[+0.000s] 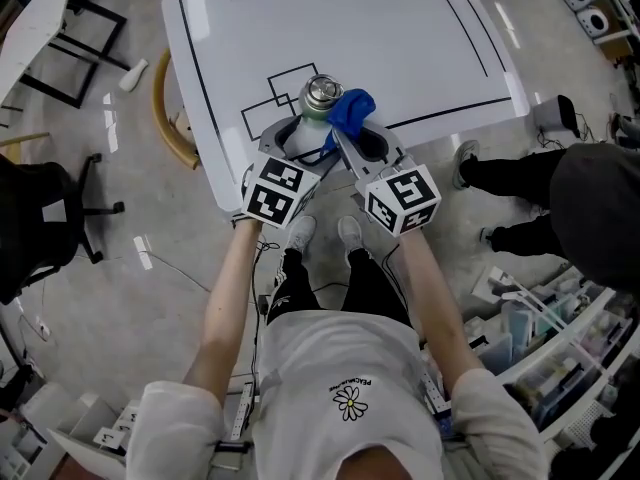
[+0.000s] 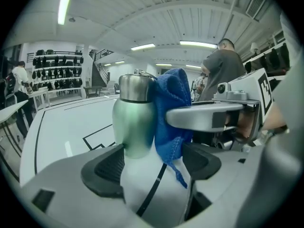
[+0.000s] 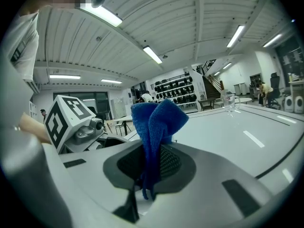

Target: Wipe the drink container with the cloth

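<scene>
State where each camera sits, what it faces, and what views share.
Head view: on the person's head, facing steeply down at table, forearms, left tongs, right tongs.
Left gripper view: on the left tongs, facing along parted jaws at bottle and cloth.
Right gripper view: on the right tongs, jaws shut on the cloth.
Shared: all three show the cloth.

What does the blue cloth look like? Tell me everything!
The blue cloth is fuzzy like a towel, bunched up, with a stitched edge hanging down. The right gripper holds it, jaws shut on it. It sticks up from them and rests against the side of the green metal bottle.
</scene>
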